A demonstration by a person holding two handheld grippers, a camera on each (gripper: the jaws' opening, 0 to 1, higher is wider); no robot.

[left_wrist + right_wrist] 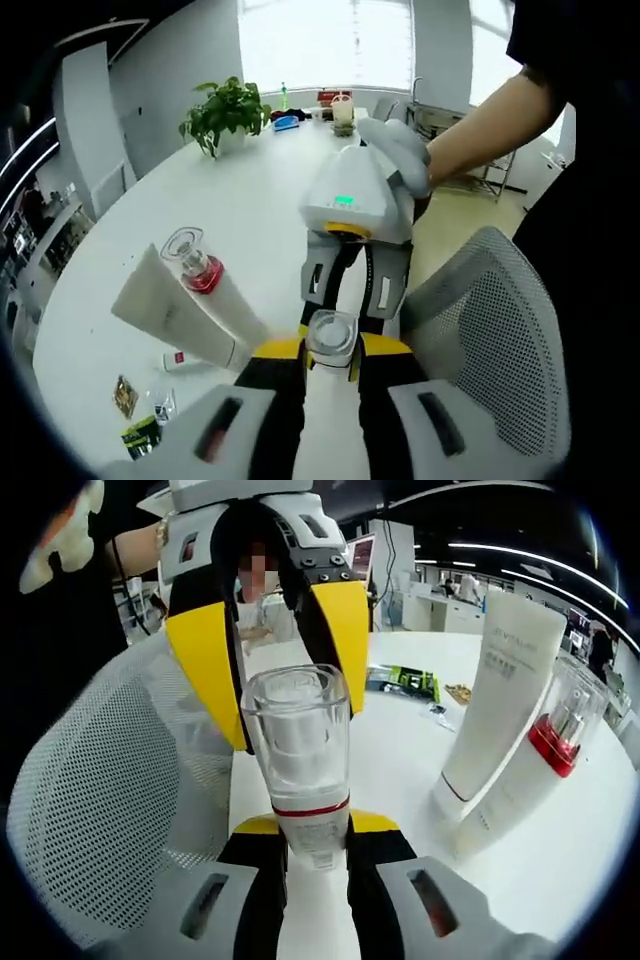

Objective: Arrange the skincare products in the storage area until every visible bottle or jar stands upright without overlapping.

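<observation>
A small white bottle with a red band and clear cap (298, 742) hangs in the air between my two grippers, which face each other. My right gripper (315, 832) is shut on its white body. My left gripper (330, 347) has its yellow pads against the clear cap (331, 336), seen end-on, and is shut on it. The right gripper (352, 290) shows from behind the cap in the left gripper view. A tall white tube (505, 670) (185, 312) stands on the white table (250, 200), and a clear-capped bottle with a red collar (560, 725) (195, 262) stands close beside it.
A grey mesh chair back (500, 340) (90, 810) sits just under the held bottle at the table edge. Small sachets (128, 397) (405, 683) and a little white item (178, 360) lie on the table. A potted plant (225, 110) stands far back. A person's arm (480, 125) holds the right gripper.
</observation>
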